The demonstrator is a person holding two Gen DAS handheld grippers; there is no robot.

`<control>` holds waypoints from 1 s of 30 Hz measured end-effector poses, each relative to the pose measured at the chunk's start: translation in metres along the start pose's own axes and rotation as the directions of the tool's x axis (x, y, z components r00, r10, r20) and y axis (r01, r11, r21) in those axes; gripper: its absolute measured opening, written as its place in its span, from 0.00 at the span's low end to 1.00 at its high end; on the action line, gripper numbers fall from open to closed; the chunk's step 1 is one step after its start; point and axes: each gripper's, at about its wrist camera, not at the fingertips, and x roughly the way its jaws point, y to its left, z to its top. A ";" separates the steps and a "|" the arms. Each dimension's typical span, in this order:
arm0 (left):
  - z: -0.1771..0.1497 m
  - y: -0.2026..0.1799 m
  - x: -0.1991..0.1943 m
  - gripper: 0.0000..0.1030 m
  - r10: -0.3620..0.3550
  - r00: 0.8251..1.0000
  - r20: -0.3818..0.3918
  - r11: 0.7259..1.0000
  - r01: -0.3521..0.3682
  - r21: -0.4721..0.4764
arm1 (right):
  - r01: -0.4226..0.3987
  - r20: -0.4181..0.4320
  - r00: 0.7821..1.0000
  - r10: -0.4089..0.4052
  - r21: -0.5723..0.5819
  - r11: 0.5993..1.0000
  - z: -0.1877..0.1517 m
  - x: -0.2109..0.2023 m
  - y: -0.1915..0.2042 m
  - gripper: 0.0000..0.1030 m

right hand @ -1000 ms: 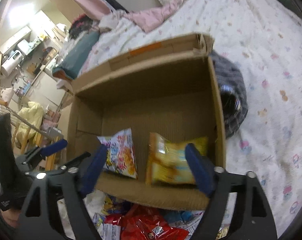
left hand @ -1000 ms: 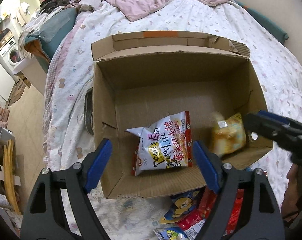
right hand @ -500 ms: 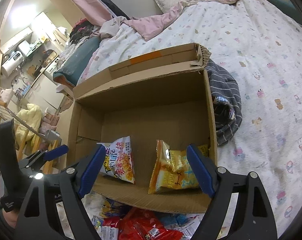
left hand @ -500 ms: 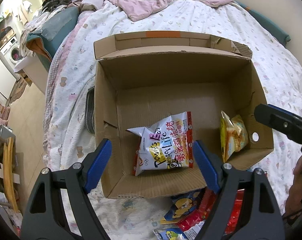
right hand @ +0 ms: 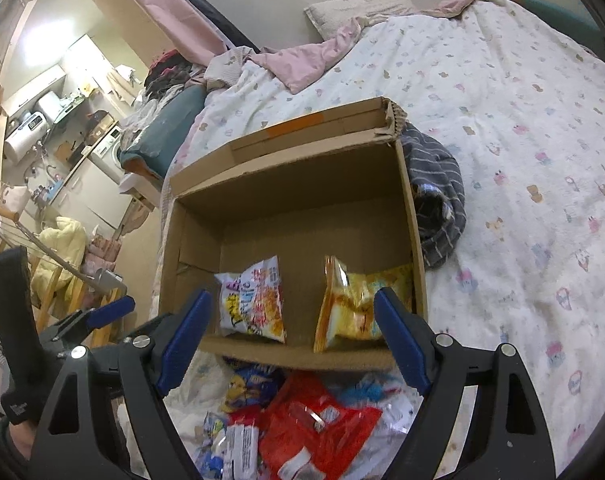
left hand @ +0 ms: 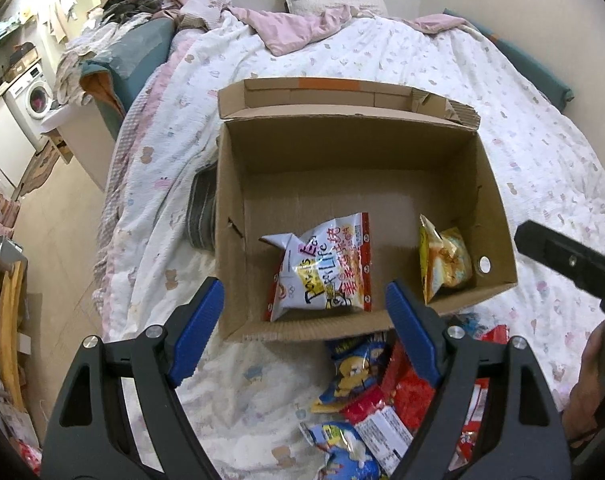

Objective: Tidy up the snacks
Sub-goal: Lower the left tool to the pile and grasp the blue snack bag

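An open cardboard box (left hand: 498, 216) (right hand: 410, 208) sits on the bed. Inside lie a white snack bag (left hand: 326, 268) (right hand: 252, 300) and a yellow snack bag (left hand: 442, 260) (right hand: 354, 304) against the right wall. A pile of loose snack packets (left hand: 374, 392) (right hand: 302, 416) lies on the bedspread in front of the box. My left gripper (left hand: 304, 312) is open and empty above the box's near edge. My right gripper (right hand: 292, 328) is open and empty above the near edge too. The right gripper's body shows in the left wrist view (left hand: 566, 260).
A grey striped cloth (right hand: 438, 196) lies against the box's right side and also shows in the left wrist view (left hand: 200, 212). A floral bedspread (right hand: 522, 140) spreads around. Pink blanket (left hand: 298, 24) and pillow lie at the far end. The bed's left edge drops to the floor (left hand: 58, 240).
The yellow bag has dropped from my right gripper into the box. Both grippers have pulled back and up from the box, bringing the packet pile into view.
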 end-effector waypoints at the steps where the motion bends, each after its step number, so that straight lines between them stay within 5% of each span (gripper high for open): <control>1: -0.003 0.001 -0.002 0.78 -0.004 1.000 -0.003 1.000 0.004 -0.007 | 0.000 -0.002 1.000 0.000 0.002 1.000 -0.004 -0.003 0.000 0.83; 20: -0.059 0.023 -0.040 0.78 -0.012 1.000 -0.019 0.998 0.010 -0.068 | 0.025 -0.020 1.000 -0.024 0.040 0.999 -0.067 -0.058 -0.009 0.83; 30: -0.082 0.025 -0.021 0.78 -0.023 0.991 -0.130 0.995 0.010 -0.095 | 0.055 -0.028 0.998 -0.052 0.116 0.992 -0.082 -0.065 -0.029 0.83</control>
